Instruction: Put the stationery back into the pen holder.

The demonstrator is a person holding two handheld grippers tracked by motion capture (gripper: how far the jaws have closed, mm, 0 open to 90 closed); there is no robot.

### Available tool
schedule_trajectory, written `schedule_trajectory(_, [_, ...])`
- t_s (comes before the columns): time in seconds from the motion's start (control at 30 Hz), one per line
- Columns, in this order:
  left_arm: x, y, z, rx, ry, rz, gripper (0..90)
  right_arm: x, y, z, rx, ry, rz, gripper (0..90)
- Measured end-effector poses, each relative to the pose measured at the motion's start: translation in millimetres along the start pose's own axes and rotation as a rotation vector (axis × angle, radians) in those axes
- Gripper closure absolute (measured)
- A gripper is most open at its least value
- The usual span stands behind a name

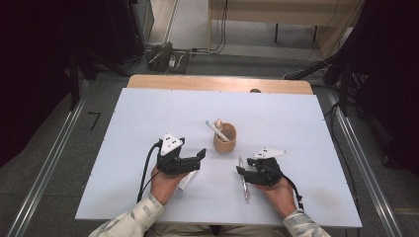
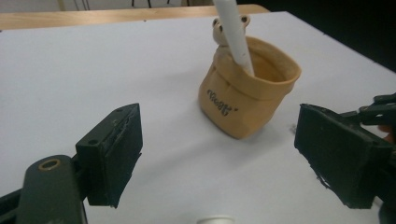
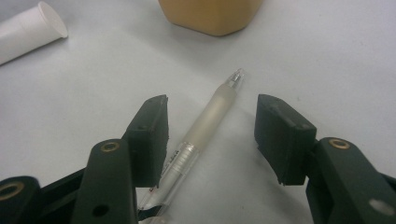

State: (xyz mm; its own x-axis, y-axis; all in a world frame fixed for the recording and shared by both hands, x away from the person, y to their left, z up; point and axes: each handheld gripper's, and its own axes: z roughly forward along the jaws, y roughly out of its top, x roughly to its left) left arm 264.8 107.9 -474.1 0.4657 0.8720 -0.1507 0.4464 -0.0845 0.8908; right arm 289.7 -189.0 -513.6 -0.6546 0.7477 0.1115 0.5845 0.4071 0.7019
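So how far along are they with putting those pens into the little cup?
One white pen already stands in the tan cup. The right claw sits open around a clear pen lying on the table, not yet gripped. The left claw is open and empty. A white tube lies nearby.

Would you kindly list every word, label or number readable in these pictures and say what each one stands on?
Dark lettering on the front of the tan pen holder: a short word, seen tilted and upside down; the letters cannot be made out for certain.
Small print and a red mark on the clear barrel of the pen on the table: too small and blurred to read.
Nothing else carries text.
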Motion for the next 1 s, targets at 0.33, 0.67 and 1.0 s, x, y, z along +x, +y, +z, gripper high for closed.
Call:
schedule_trajectory(0.33, [1.5,-0.8,-1.8,0.004,-0.003,-0.007,16.1,7.0,2.6,2.9,0.016,-0.055,-0.024,50.9])
schedule_trajectory(0.67, [1.7,-0.4,-2.3,-0.002,-0.004,-0.012,16.1,13.9,3.9,5.0,0.029,-0.108,-0.042,53.9])
schedule_trajectory(1.0, [0.7,-1.3,-1.9,-0.003,-0.003,-0.010,16.2,21.5,3.6,5.6,0.034,-0.134,-0.060,63.3])
